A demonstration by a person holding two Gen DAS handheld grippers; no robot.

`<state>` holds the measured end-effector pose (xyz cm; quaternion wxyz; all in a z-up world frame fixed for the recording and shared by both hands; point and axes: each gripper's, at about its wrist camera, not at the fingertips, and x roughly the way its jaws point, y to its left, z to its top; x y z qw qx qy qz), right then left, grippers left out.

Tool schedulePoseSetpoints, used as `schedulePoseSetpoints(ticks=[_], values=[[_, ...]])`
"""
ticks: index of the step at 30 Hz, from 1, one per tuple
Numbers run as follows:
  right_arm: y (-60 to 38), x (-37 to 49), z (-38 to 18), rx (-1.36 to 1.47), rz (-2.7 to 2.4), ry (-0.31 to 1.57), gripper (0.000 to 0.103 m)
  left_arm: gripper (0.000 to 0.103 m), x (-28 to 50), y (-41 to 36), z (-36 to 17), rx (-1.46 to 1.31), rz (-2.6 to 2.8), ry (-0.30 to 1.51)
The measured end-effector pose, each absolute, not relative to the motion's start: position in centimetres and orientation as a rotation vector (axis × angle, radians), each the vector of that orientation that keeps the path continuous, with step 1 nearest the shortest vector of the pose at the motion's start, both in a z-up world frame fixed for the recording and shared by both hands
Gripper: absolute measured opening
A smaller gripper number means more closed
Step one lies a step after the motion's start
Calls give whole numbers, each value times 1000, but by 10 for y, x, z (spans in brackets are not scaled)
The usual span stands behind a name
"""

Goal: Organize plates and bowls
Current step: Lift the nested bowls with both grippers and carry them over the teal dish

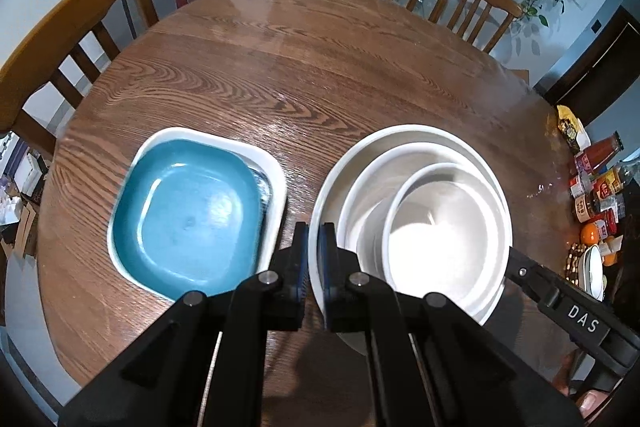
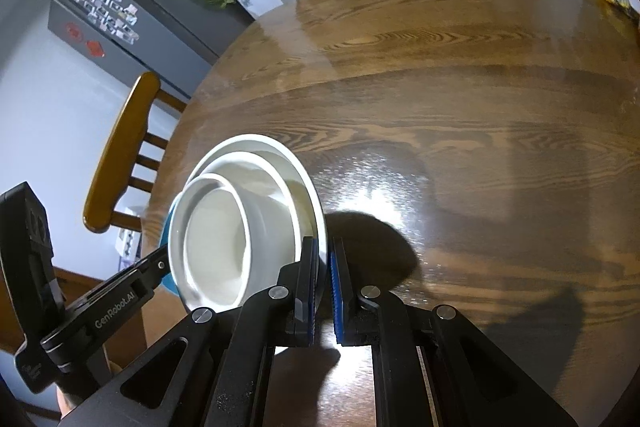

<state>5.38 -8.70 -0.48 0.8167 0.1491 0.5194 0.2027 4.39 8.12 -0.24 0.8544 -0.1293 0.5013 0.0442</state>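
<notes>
Your left claw (image 1: 314,263) was clenched on the near-left rim of the largest white bowl (image 1: 412,135), its blue-padded fingers (image 1: 301,247) pinching the thin wall between them. Your right claw (image 2: 326,267) gripped the same bowl's rim (image 2: 320,223) on the opposite side, one pad inside and one outside, so the stack hung between the two claws. Two smaller white bowls sat nested inside it: a middle bowl (image 1: 372,187) and, innermost, the smallest bowl (image 1: 440,227), both crowded toward the right claw's side. A dark shadow lay on the table (image 1: 280,67) under the stack in the right wrist view.

Just left of the left claw, a blue square plate (image 1: 184,215) rested on a white square plate (image 1: 272,171) on the table, apart from the bowls.

The right claw's arm read "DAS" (image 1: 583,319) in the left wrist view; the left claw's arm read "GenRobot.AI" (image 2: 116,311) in the right wrist view. Labels on the bottles and jars (image 1: 596,183) at the table's right edge were too small to read.
</notes>
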Motion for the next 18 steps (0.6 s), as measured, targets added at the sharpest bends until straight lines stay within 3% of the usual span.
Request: schedulePoseSetpoints(ticks=[18], values=[[22,75,2,188,581,1140,10,1,25,179,4,-371,255,1030]])
